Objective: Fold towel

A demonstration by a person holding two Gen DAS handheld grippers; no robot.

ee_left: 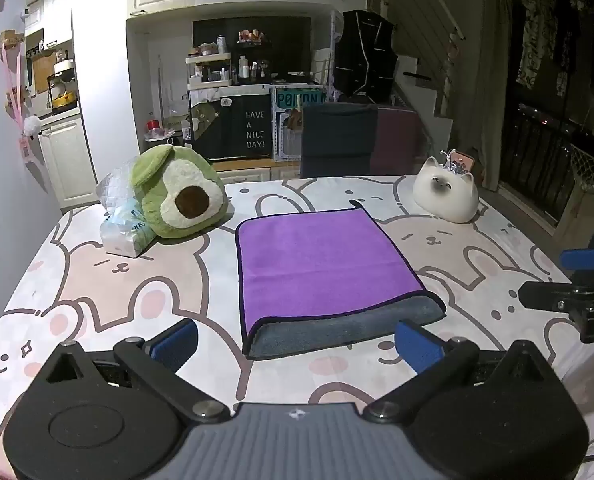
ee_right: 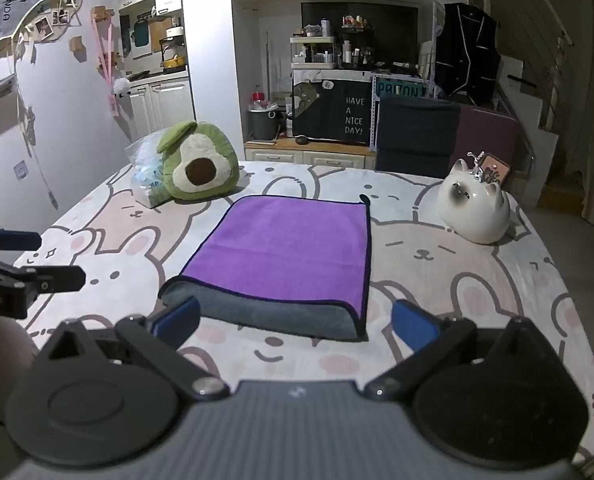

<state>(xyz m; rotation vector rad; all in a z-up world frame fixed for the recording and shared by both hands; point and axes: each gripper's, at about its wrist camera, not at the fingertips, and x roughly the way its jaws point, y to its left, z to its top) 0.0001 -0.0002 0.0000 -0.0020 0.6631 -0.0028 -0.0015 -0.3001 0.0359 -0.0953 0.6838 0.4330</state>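
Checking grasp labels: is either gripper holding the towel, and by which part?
Nothing is held. The left gripper and right gripper are both open, short of the towel.

Two wrist cameras, side by side at the near edge of the bench, both facing its far edge.

The left wrist view looks from low over the near edge, left of the towel, along its own blue-tipped fingers, which fill the bottom of the frame; the right gripper juts in at its right border. The right wrist view sits at a like height, right of the towel, with the left gripper at its left border. Both share the towel close ahead, the avocado cushion near the far left corner, the cat figurine at the far right, and the room's shelves beyond.
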